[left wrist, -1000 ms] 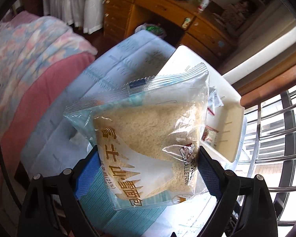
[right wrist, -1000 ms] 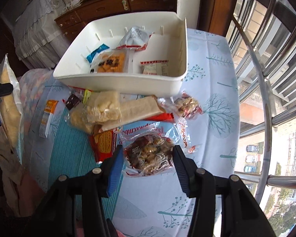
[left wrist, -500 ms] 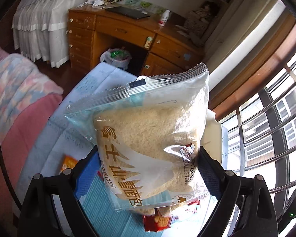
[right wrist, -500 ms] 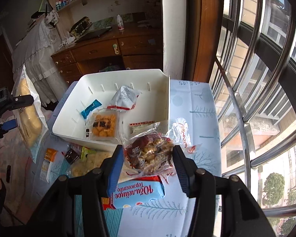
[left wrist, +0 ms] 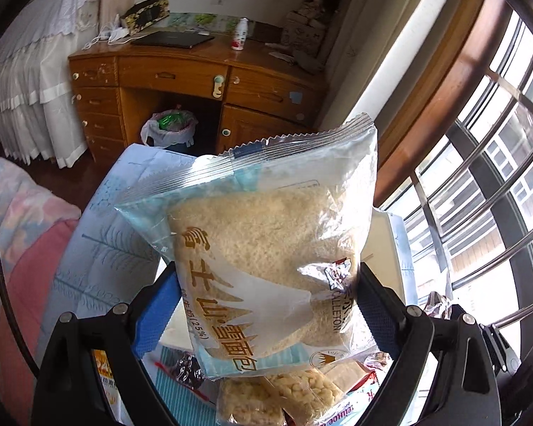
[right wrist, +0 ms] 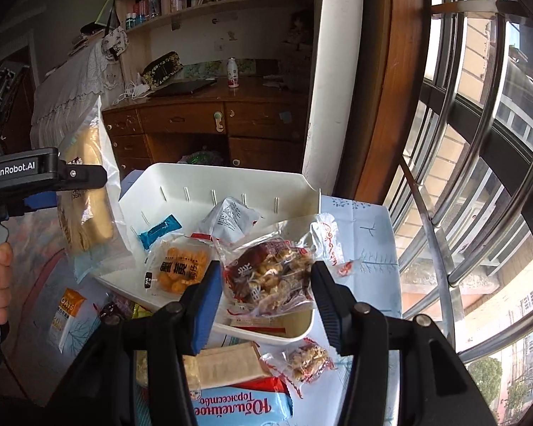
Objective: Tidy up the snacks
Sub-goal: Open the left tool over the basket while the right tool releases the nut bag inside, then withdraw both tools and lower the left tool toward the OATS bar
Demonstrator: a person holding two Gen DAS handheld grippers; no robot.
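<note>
My left gripper (left wrist: 266,301) is shut on a clear bag of bread (left wrist: 266,248) with brown Chinese lettering, held upright above the table. The same bread bag (right wrist: 87,198) and left gripper (right wrist: 64,184) show at the left of the right wrist view, beside the white bin (right wrist: 231,181). My right gripper (right wrist: 264,280) is shut on a clear packet of brown nut candy (right wrist: 270,277), held over the bin's near right corner. Inside the bin lie a blue bar (right wrist: 160,230), an orange snack pack (right wrist: 181,266) and a white packet (right wrist: 231,218).
Loose snacks lie on the tree-print tablecloth (right wrist: 362,227) before the bin: a blue biscuit pack (right wrist: 238,406), a tan wafer pack (right wrist: 227,362), a small nut packet (right wrist: 307,356), an oats sachet (right wrist: 67,314). A wooden desk (left wrist: 195,78), a bed (left wrist: 14,227) and window bars (right wrist: 479,142) surround the table.
Both grippers have swung with their packets: the right one rose and carried the nut candy from the table over the bin. The left one brought the bread bag closer to the bin's left side.
</note>
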